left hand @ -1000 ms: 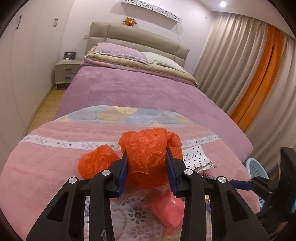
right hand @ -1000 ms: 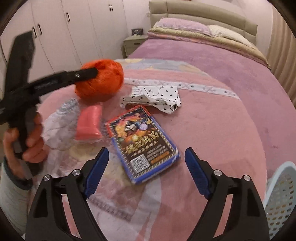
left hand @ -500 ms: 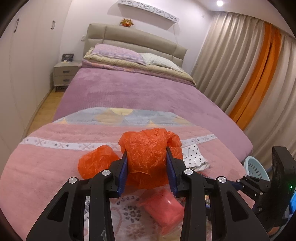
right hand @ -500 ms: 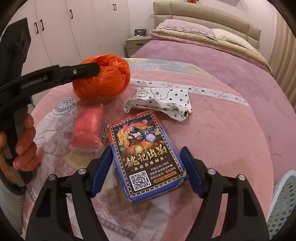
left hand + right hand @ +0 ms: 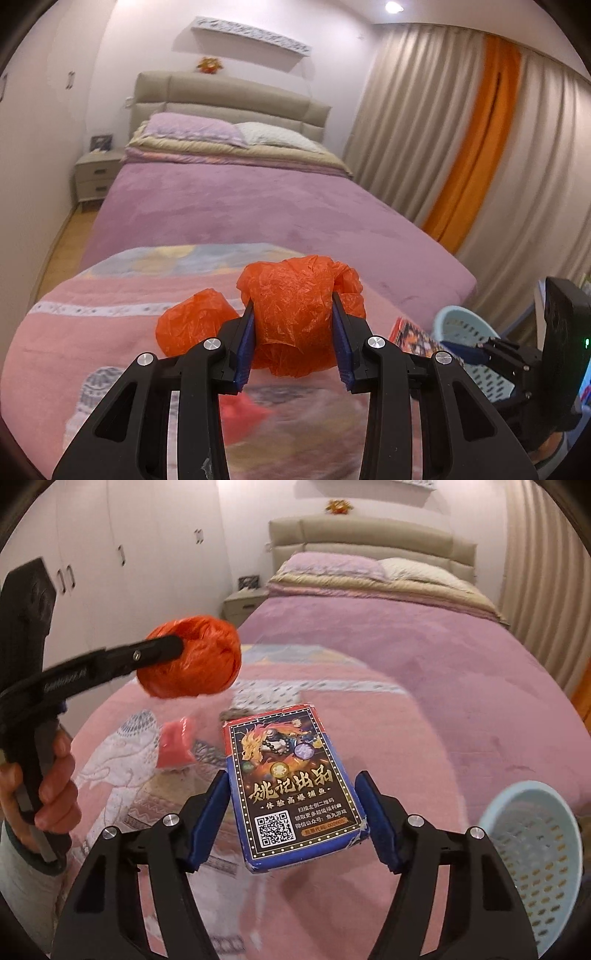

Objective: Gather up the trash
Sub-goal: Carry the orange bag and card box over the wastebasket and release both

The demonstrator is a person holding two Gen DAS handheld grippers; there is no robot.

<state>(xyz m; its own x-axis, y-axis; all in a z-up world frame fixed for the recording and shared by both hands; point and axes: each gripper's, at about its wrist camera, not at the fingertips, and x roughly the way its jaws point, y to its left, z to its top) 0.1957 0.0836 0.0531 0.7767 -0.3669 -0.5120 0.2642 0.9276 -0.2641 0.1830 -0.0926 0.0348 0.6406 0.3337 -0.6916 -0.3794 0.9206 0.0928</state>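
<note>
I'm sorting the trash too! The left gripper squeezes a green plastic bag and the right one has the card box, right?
Not quite. The plastic bag in the left gripper is orange, as the left wrist view shows. The right gripper does have the card box.

Warm, soft light from a ceiling spotlight fills the bedroom; fisheye distortion bends the curtains, dark vignettes frame the corners, and the near bedspread smears with motion blur.
</note>
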